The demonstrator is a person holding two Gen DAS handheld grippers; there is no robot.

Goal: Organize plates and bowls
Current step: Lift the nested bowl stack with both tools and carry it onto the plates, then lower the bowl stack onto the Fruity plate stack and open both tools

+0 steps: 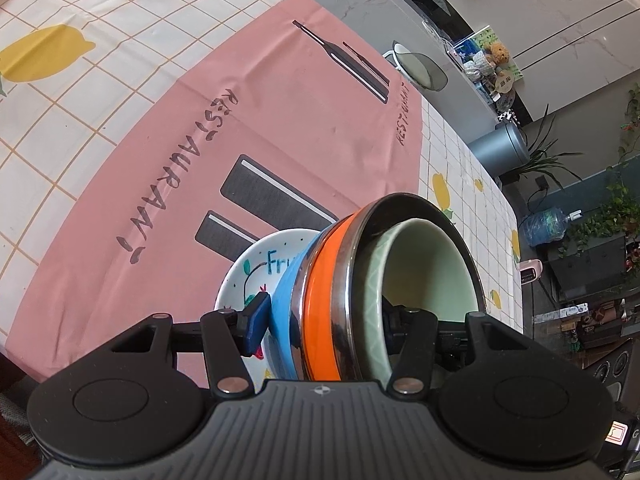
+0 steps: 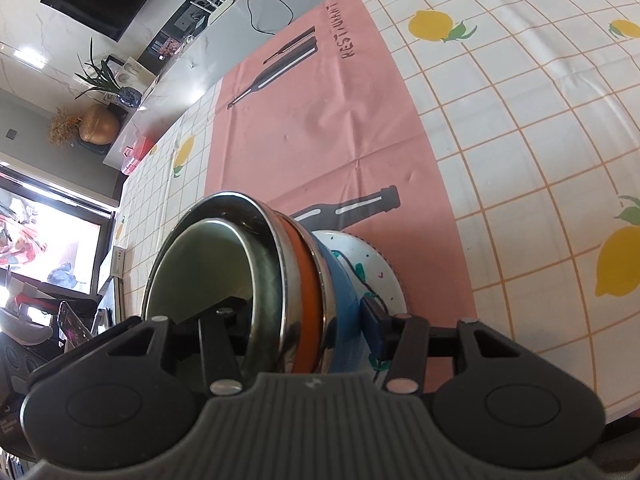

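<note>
A nested stack of bowls sits on a white printed plate on the pink placemat. The stack holds a pale green bowl inside an orange steel-rimmed bowl, over a blue bowl. My left gripper is shut on the stack's near wall, one finger outside, one inside the green bowl. In the right wrist view, my right gripper is shut on the opposite side of the same stack, above the plate.
The table has a white lemon-print cloth under the placemat. A chair with a grey seat stands past the far table edge. A counter, plants and a water jug lie beyond the table.
</note>
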